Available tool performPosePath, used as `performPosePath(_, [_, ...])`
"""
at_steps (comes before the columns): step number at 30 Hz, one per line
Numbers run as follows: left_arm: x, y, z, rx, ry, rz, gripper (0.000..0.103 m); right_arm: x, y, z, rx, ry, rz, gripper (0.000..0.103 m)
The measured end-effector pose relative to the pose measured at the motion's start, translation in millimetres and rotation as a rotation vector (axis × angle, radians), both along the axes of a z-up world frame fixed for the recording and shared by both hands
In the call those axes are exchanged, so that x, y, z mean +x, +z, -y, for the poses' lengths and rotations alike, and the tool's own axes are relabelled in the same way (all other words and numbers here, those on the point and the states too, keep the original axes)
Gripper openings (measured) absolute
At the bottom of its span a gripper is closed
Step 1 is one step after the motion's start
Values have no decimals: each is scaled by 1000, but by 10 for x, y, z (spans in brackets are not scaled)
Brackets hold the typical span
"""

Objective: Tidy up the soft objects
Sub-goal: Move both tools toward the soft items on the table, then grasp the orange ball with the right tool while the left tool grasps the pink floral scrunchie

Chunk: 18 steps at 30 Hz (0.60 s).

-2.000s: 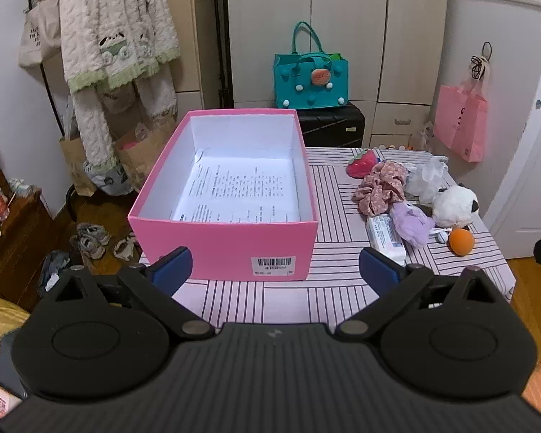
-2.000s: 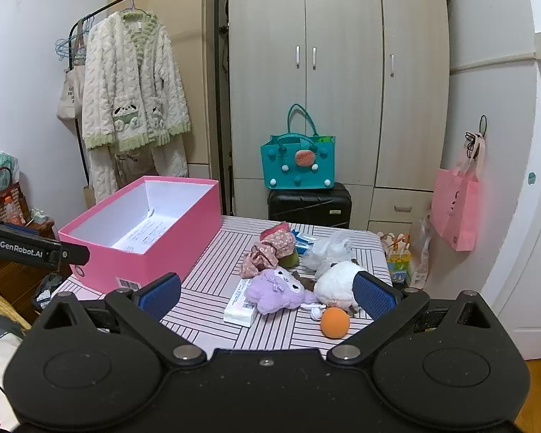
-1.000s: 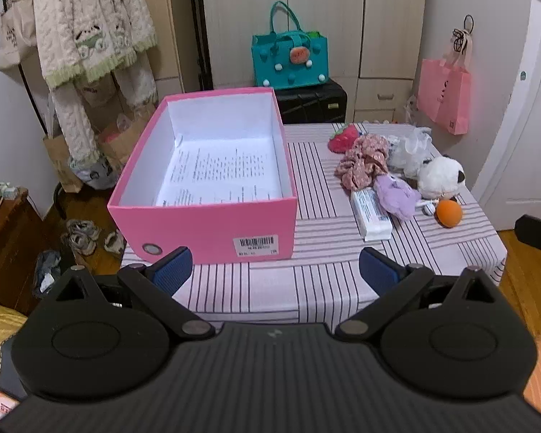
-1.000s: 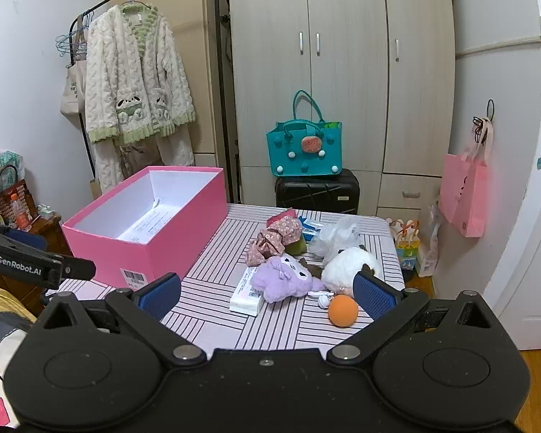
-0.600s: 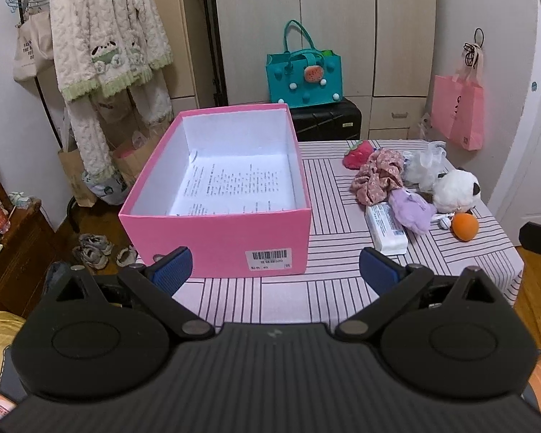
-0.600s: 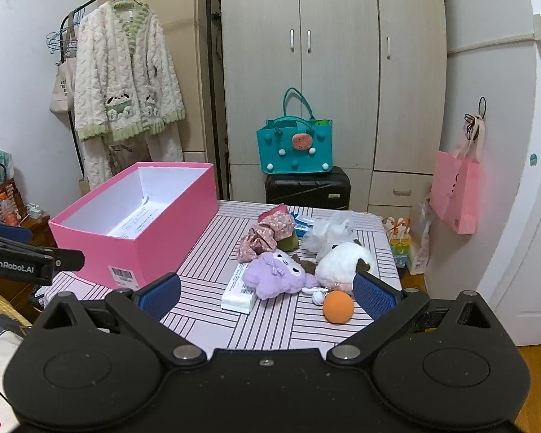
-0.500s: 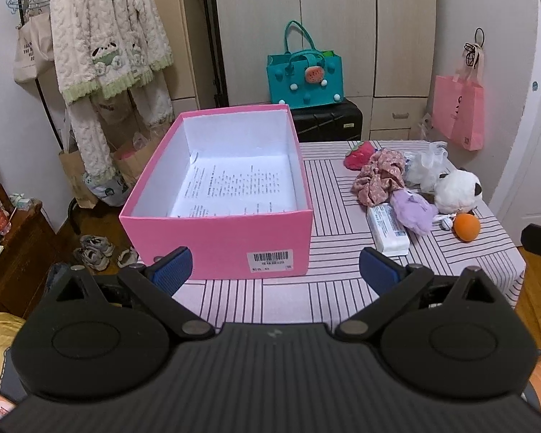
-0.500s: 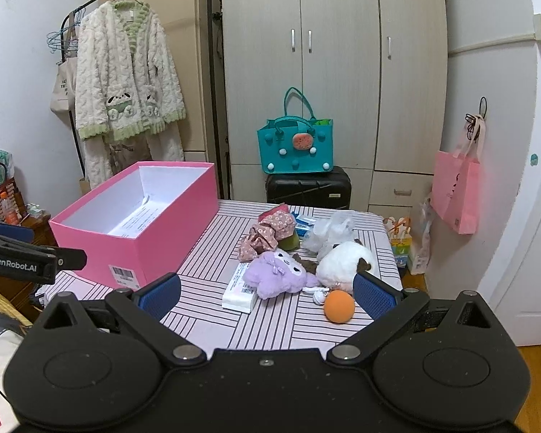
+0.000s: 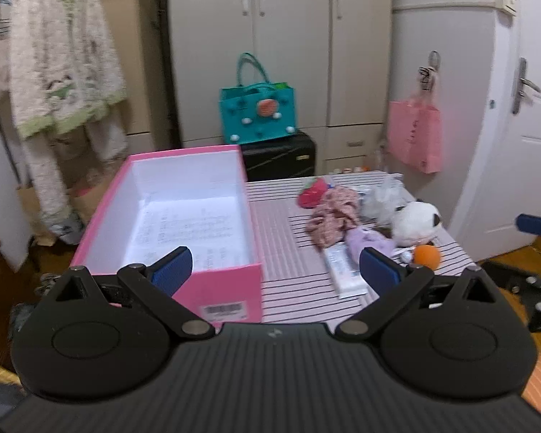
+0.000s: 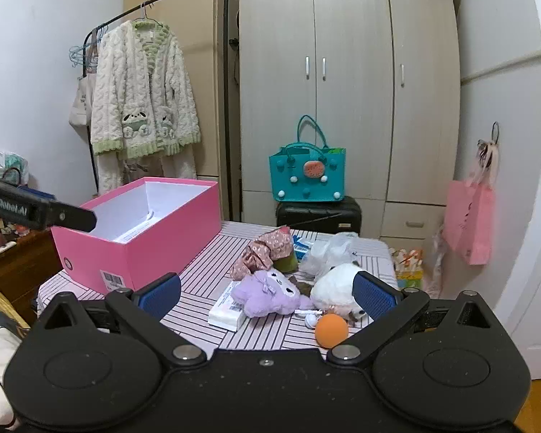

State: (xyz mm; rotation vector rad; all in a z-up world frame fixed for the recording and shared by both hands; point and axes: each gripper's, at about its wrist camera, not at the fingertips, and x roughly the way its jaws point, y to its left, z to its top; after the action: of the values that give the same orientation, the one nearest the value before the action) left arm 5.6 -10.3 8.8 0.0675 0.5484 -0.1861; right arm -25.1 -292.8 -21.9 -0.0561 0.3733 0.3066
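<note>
Jaws stand wide apart and hold nothing on both the left gripper (image 9: 274, 267) and the right gripper (image 10: 267, 294), each held above the near edge of the striped bench (image 10: 205, 274). Between the left gripper's blue pads lies the near wall of the open pink box (image 9: 234, 281), which has a printed sheet on its floor. Beyond the right gripper, the soft things are heaped together on the bench, apart from the box: a purple plush (image 10: 267, 294) on a white packet (image 10: 227, 306), a white plush (image 10: 337, 285) beside it, an orange ball (image 10: 331, 330) nearest, and a floral cloth bundle (image 10: 265, 252) farther back. A teal bag (image 10: 306, 173) sits on a black suitcase (image 10: 319, 216) behind the bench.
</note>
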Motion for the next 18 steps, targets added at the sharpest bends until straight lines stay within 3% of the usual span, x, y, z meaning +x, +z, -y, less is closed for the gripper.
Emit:
performPosePath(8, [378, -223, 386, 36, -133, -57, 99, 327, -302, 134, -1, 7, -36, 102])
performPosePath(13, [582, -321, 603, 67, -165, -35, 94, 483, -440, 182, -40, 10, -48, 97])
performPosePath(18, [890, -391, 727, 6, -218, -63, 90, 694, -570, 263, -32, 9, -87, 88])
